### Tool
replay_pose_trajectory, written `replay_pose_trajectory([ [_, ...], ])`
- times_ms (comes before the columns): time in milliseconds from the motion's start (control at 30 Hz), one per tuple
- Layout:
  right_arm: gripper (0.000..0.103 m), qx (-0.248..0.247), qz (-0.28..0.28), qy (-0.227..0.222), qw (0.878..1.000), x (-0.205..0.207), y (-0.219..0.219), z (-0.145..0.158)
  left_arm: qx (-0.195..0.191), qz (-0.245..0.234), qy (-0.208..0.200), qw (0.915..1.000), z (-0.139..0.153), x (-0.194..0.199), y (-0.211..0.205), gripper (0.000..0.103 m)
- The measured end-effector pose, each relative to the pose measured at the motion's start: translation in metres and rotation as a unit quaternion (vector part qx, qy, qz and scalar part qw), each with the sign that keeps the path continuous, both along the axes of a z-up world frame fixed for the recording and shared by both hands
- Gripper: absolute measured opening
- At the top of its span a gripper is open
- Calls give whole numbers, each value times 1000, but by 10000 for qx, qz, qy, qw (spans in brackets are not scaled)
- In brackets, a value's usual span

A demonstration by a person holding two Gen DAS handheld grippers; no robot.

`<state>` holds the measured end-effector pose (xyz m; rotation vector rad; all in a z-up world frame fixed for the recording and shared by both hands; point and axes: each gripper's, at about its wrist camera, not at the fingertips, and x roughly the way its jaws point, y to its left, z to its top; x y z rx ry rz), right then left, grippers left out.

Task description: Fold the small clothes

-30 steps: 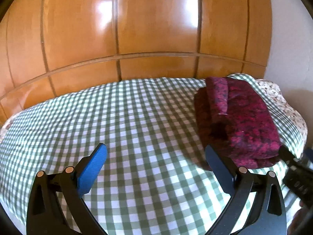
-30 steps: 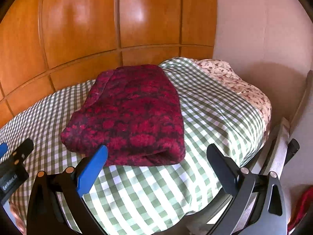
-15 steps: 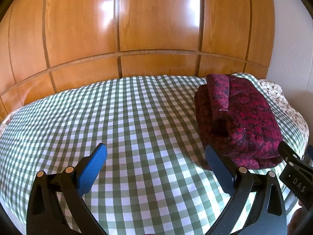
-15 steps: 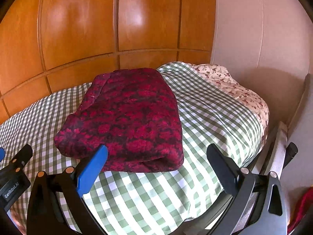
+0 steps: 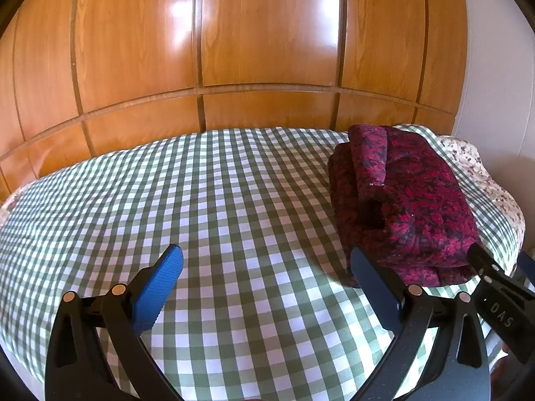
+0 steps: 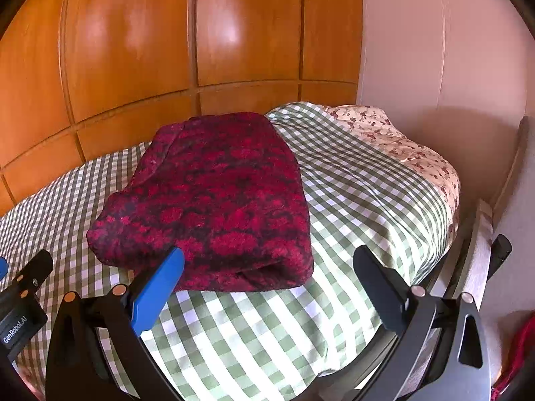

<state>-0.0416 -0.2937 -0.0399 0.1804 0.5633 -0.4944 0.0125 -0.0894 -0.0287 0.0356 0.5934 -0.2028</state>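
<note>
Left wrist view shows your left gripper (image 5: 265, 274) with its jaws spread wide apart, gripping nothing and poised over the checked sheet (image 5: 214, 207). The blue pad (image 5: 159, 289) faces inward on one finger; the other finger's tip overlaps the near edge of the garment (image 5: 404, 200) in this view, though you cannot tell whether it touches. The folded red and dark patterned garment lies ahead and to the right of this gripper, on the right part of the bed. Its long axis runs away from you toward the wooden panelling (image 5: 234, 50), with a narrower folded strip lying along its left side.

From the right wrist view, your right gripper (image 6: 267, 269) is likewise wide open and empty. The garment (image 6: 214, 200) sits just ahead of it, shifted left of centre, with its near folded edge just beyond the blue pad (image 6: 157, 294). Here too it points lengthwise toward the panelling (image 6: 167, 50). A floral cover (image 6: 401, 143) shows at the far right edge of the sheet (image 6: 361, 193), by the wall (image 6: 434, 50). Each view catches the other gripper at its edge.
</note>
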Motion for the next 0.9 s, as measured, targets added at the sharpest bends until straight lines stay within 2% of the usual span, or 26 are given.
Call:
replay_pose_trajectory([
  [900,101,33,99,-29,9999,4,1,0,-89,39,21,10000,0,2,7,99],
])
